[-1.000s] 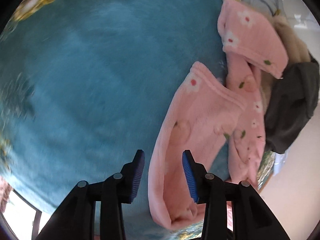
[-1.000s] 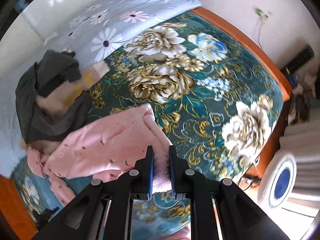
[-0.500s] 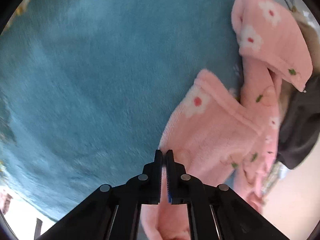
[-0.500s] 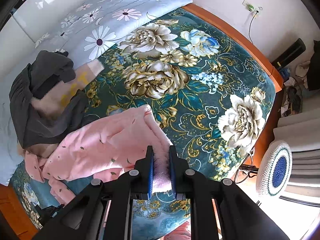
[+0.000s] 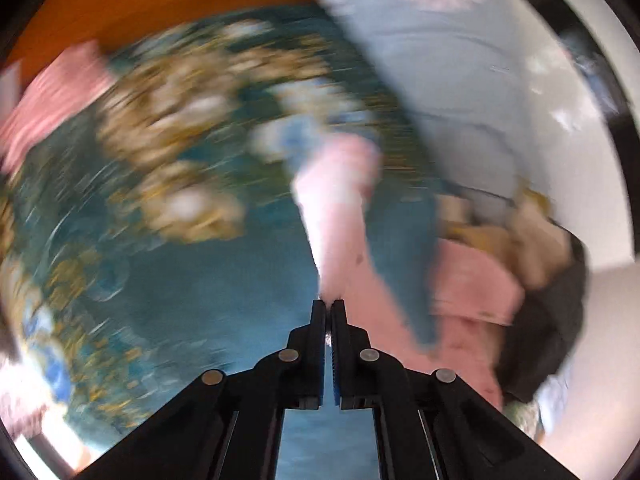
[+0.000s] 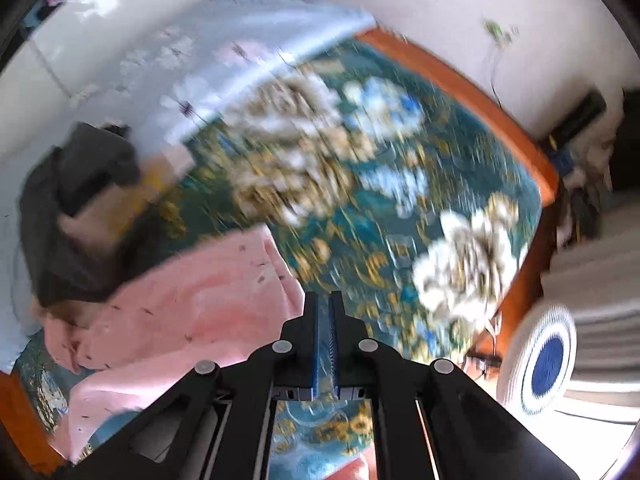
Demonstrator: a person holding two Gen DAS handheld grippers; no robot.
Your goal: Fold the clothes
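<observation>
lifted since a moment ago, our left gripper pinches the pink garment above the floral bedspread, our right gripper now closed with no cloth between its pads, garment just beside it, dark clothes heaped behind

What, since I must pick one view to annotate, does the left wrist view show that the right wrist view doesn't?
Left wrist only: the left gripper shut on a strip of the pink garment. Right wrist only: the right gripper, shut, and a round white-and-blue object beside the bed. Both, blurred: the pink garment, the dark garment and the floral bedspread.
</observation>
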